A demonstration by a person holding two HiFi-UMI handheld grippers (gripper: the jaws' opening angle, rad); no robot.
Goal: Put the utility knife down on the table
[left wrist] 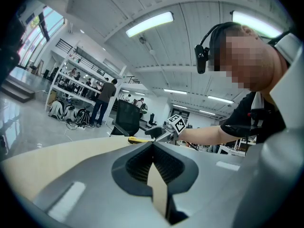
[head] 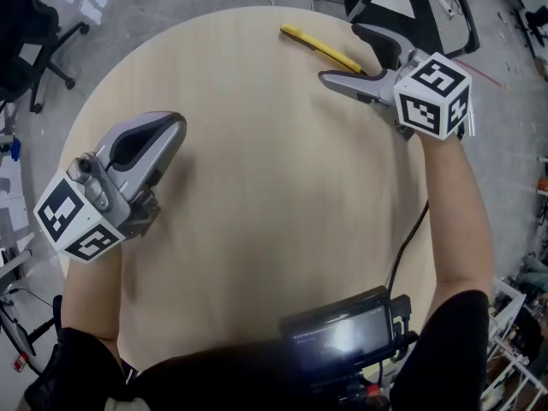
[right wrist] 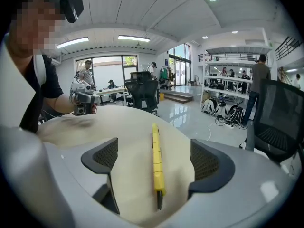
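The yellow utility knife (head: 313,44) lies flat on the round wooden table (head: 257,195), near its far edge. My right gripper (head: 341,54) is open around the knife's near end, one jaw on each side, and the pads do not touch it. In the right gripper view the knife (right wrist: 156,161) runs straight away from me on the tabletop between the wide-apart dark pads (right wrist: 102,156). My left gripper (head: 174,125) rests at the table's left side, far from the knife, shut with nothing in it. In the left gripper view its pads (left wrist: 142,163) meet.
A black office chair (head: 402,2) stands just beyond the table's far right edge, another chair (head: 30,37) at the far left. A black device with a screen (head: 342,332) and a cable (head: 407,247) sit at the near edge by the person's body.
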